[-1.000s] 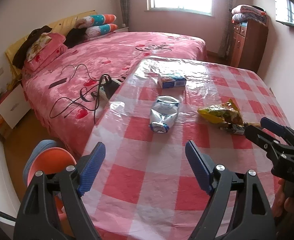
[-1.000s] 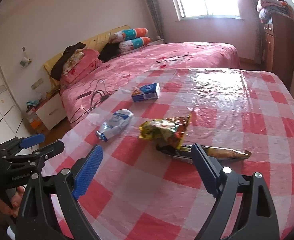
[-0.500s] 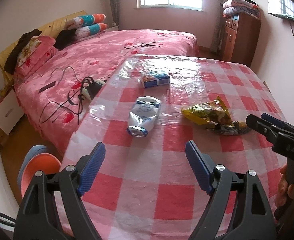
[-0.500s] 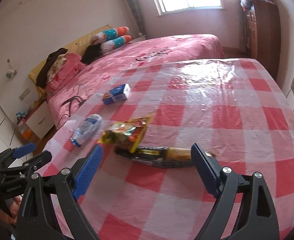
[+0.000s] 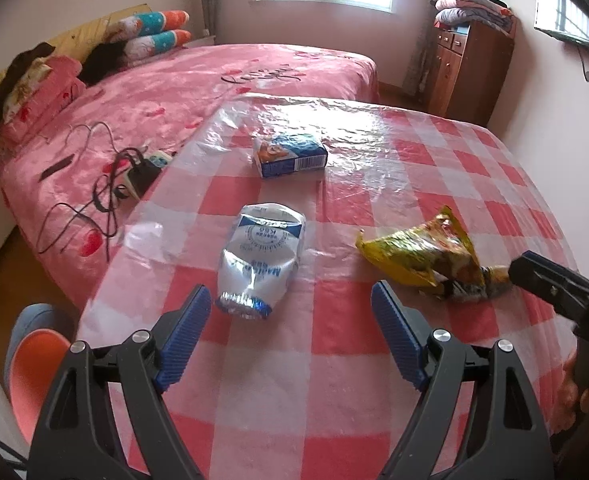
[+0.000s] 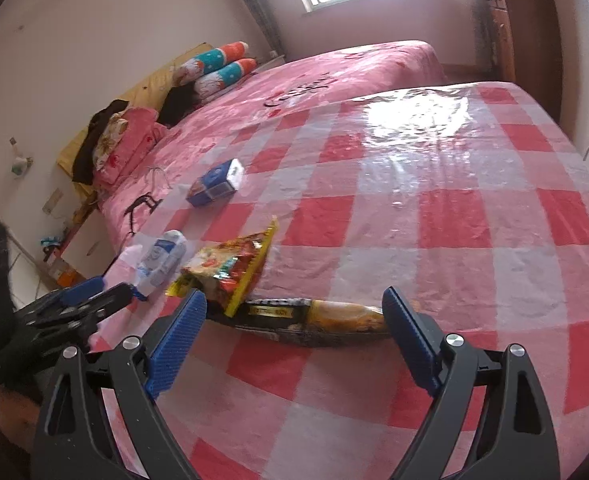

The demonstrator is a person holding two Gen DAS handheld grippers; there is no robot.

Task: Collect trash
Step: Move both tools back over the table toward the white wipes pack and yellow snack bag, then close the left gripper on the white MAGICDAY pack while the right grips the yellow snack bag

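Trash lies on the red-and-white checked table [image 5: 334, 360] [image 6: 454, 220]. A crumpled white-and-blue bag [image 5: 260, 258] [image 6: 160, 258] rests just ahead of my left gripper [image 5: 290, 320], which stands open and empty. To its right sits a yellow snack bag [image 5: 418, 250] [image 6: 230, 264] lying over a long dark wrapper [image 5: 474, 286] [image 6: 322, 318]. My right gripper [image 6: 294, 324] is open with the dark wrapper stretched just beyond its fingertips, untouched. A small blue-and-white carton [image 5: 290, 156] [image 6: 214, 184] lies farther back.
A pink bed [image 5: 174, 92] borders the table's left side, with a black charger and cables [image 5: 134, 176] on it. An orange stool [image 5: 34, 372] stands at the table's near left corner. A wooden dresser [image 5: 466, 68] stands at the back right.
Both grippers have come forward and lower toward the trash. The white-and-blue bag now sits near the left fingertips, and the dark wrapper lies across the right gripper's gap. The right view has rolled.
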